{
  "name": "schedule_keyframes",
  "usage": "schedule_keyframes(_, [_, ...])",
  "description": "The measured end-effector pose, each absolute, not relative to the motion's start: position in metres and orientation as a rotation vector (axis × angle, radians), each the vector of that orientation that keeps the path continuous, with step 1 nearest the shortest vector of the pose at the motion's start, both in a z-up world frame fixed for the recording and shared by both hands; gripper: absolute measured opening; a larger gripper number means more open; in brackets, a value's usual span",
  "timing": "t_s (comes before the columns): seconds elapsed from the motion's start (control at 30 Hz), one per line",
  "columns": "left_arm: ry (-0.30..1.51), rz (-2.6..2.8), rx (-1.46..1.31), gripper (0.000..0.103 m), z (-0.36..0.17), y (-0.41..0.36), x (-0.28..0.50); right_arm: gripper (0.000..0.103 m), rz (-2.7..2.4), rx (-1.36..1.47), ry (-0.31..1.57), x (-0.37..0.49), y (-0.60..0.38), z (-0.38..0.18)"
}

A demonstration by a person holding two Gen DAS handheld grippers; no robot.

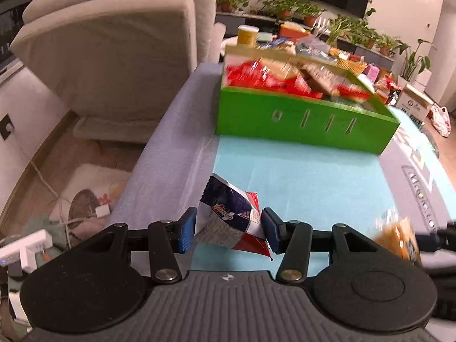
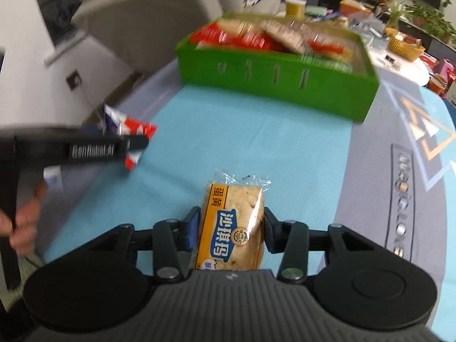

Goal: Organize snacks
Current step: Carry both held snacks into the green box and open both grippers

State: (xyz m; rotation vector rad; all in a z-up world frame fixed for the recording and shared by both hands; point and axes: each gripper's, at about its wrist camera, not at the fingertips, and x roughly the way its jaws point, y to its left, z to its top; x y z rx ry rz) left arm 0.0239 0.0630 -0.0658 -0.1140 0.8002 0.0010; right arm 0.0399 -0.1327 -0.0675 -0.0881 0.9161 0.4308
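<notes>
My left gripper [image 1: 229, 229] is shut on a blue, white and red snack packet [image 1: 228, 219] and holds it above the light blue mat [image 1: 299, 176]. It also shows in the right wrist view [image 2: 134, 145] at the left, with the packet [image 2: 125, 125] in its fingers. My right gripper [image 2: 230, 228] is shut on an orange-wrapped sachima cake [image 2: 232, 228]. That cake shows blurred at the right edge of the left wrist view [image 1: 399, 236]. A green box [image 1: 299, 119] full of red and clear snack packs stands ahead on the mat, also in the right wrist view [image 2: 270, 79].
A beige sofa [image 1: 114, 45] stands to the left. A cluttered table with a yellow cup [image 1: 247, 34], a basket [image 2: 404, 47] and potted plants [image 1: 293, 7] lies behind the box. Cables and a power strip [image 1: 31, 242] lie on the floor at the left.
</notes>
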Motion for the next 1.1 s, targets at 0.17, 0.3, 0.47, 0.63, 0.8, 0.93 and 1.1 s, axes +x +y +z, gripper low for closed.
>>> schedule_keyframes(0.17, [0.729,-0.036,-0.094,0.047,-0.036,0.053,0.045,0.054,0.383,-0.036,0.814,0.071,-0.144,-0.034])
schedule_keyframes(0.3, [0.703,-0.068,-0.086,0.047,-0.011,0.045,0.078,0.054,0.385,0.022,0.773,0.106,-0.149,-0.010])
schedule_keyframes(0.47, [0.658,-0.071,-0.064,0.047,0.010,0.034,0.126,0.054,0.326,0.071,0.720,0.150,-0.157,0.010])
schedule_keyframes(0.63, [0.651,-0.077,-0.039,0.047,0.014,0.022,0.172,0.054,0.272,0.113,0.684,0.182,-0.158,0.017])
schedule_keyframes(0.8, [0.662,-0.069,-0.033,0.047,0.009,0.022,0.207,0.054,0.275,0.169,0.710,0.213,-0.162,0.006])
schedule_keyframes(0.93, [0.679,-0.060,-0.023,0.047,0.000,0.024,0.226,0.054,0.269,0.226,0.733,0.231,-0.171,-0.005])
schedule_keyframes(1.1, [0.713,-0.057,-0.022,0.047,-0.016,0.022,0.247,0.054,0.273,0.256,0.779,0.243,-0.174,-0.021])
